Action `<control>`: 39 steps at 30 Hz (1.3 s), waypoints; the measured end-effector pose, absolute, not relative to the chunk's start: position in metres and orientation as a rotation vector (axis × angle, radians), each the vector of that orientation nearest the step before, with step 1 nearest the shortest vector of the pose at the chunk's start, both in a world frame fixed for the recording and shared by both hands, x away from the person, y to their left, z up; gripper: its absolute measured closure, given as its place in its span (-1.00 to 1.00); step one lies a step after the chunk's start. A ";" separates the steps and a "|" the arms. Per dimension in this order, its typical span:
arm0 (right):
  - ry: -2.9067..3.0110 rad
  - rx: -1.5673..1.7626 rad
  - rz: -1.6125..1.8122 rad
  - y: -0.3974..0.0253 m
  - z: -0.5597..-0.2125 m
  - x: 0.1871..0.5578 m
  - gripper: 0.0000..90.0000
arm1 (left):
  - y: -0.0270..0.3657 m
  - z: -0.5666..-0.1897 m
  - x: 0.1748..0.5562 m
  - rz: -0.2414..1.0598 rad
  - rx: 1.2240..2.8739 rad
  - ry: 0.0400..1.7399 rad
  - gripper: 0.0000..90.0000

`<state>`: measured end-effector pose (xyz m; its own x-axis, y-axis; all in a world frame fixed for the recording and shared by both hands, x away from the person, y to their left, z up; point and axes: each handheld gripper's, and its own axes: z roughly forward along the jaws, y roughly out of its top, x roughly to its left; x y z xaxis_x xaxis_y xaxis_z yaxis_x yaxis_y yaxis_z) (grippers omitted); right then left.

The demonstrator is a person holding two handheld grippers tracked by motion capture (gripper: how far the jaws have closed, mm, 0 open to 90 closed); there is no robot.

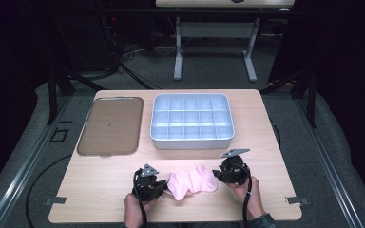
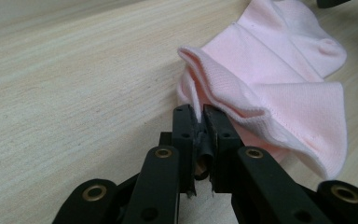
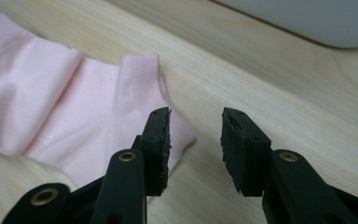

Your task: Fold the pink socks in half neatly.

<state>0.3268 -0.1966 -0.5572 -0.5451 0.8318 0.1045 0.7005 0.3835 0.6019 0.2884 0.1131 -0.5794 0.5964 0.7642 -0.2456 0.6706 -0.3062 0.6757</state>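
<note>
A pink sock (image 1: 193, 183) lies crumpled on the wooden table near its front edge, between my two grippers. My left gripper (image 1: 164, 186) is at the sock's left end. In the left gripper view the left gripper (image 2: 198, 113) is shut on the folded cuff edge of the sock (image 2: 279, 79). My right gripper (image 1: 216, 174) is at the sock's right end. In the right gripper view the right gripper (image 3: 196, 122) stands open, one jaw over the sock (image 3: 65, 102) and the other over bare wood.
A grey-blue divided bin (image 1: 157, 124) with several empty compartments stands at the back middle of the table. A flat brown tray (image 1: 109, 126) lies to its left. Another table's legs (image 1: 177, 47) stand on the floor behind.
</note>
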 end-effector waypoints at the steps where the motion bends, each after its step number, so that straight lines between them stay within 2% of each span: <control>1: 2.446 1.369 0.897 -0.196 -0.561 0.328 0.39 | 0.113 -0.579 0.289 0.156 2.056 1.130 0.85; 6: 2.459 1.368 0.898 -0.194 -0.566 0.328 0.53 | 0.113 -0.579 0.288 0.157 2.059 1.128 0.86; 9: 2.460 1.373 0.917 -0.194 -0.567 0.328 0.77 | 0.113 -0.579 0.288 0.161 2.062 1.123 0.86; 10: 2.460 1.373 0.917 -0.194 -0.567 0.328 0.77 | 0.113 -0.579 0.288 0.161 2.062 1.123 0.86; 11: 2.473 1.373 0.924 -0.195 -0.568 0.327 0.87 | 0.113 -0.579 0.288 0.161 2.063 1.123 0.86; 13: 2.466 1.385 0.939 -0.195 -0.567 0.326 0.94 | 0.113 -0.579 0.288 0.165 2.062 1.123 0.86; 28: 2.446 1.230 1.072 -0.178 -0.521 0.303 0.98 | 0.113 -0.579 0.288 0.166 2.060 1.124 0.87; 33: 2.489 1.114 1.105 -0.154 -0.505 0.294 0.98 | 0.112 -0.579 0.288 0.166 2.056 1.128 0.87; 39: 2.576 0.994 1.084 -0.123 -0.505 0.291 0.98 | 0.112 -0.579 0.287 0.164 2.053 1.132 0.87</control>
